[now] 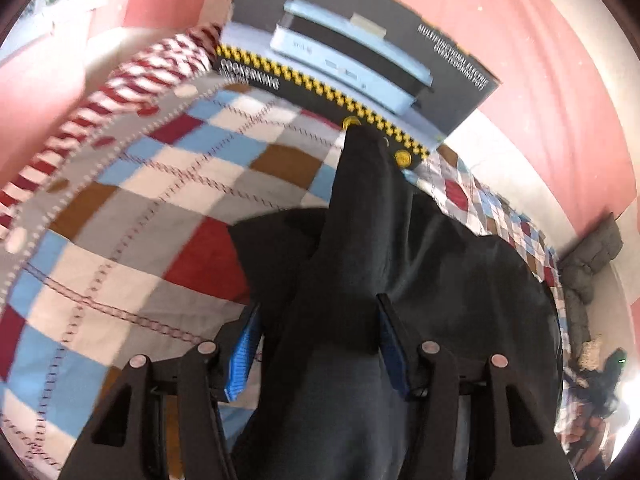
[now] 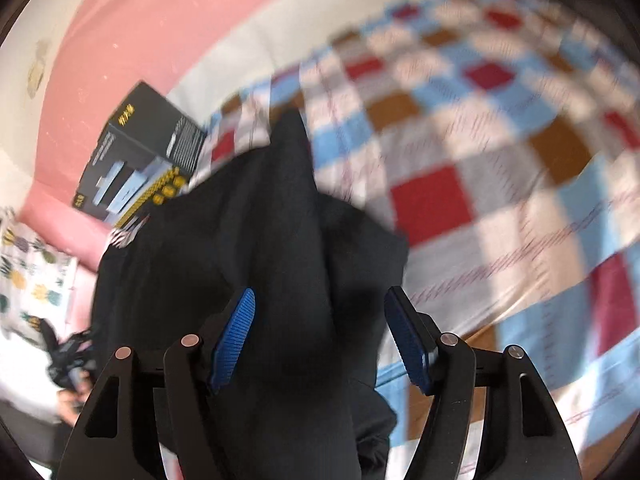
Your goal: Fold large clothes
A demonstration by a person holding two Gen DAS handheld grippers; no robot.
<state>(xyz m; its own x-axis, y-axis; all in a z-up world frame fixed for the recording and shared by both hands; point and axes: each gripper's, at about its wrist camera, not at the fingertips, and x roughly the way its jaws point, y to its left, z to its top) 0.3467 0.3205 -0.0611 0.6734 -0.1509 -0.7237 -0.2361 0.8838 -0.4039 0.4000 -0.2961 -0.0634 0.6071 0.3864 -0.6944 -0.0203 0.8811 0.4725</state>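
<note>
A large dark garment (image 1: 400,264) lies on a checkered bedspread (image 1: 160,168). In the left wrist view a ridge of the cloth runs between the blue pads (image 1: 244,356) of my left gripper (image 1: 320,344), whose jaws stand wide apart with the cloth loose between them. In the right wrist view the same garment (image 2: 256,248) rises in a fold between the pads (image 2: 234,336) of my right gripper (image 2: 320,336), jaws also wide apart. The view is motion-blurred.
A dark appliance box (image 1: 360,48) stands at the far edge of the bed, also in the right wrist view (image 2: 136,160). A red-striped cloth (image 1: 132,76) lies at the left. Pink wall (image 2: 160,20) behind. A grey cushion (image 1: 588,264) at the right.
</note>
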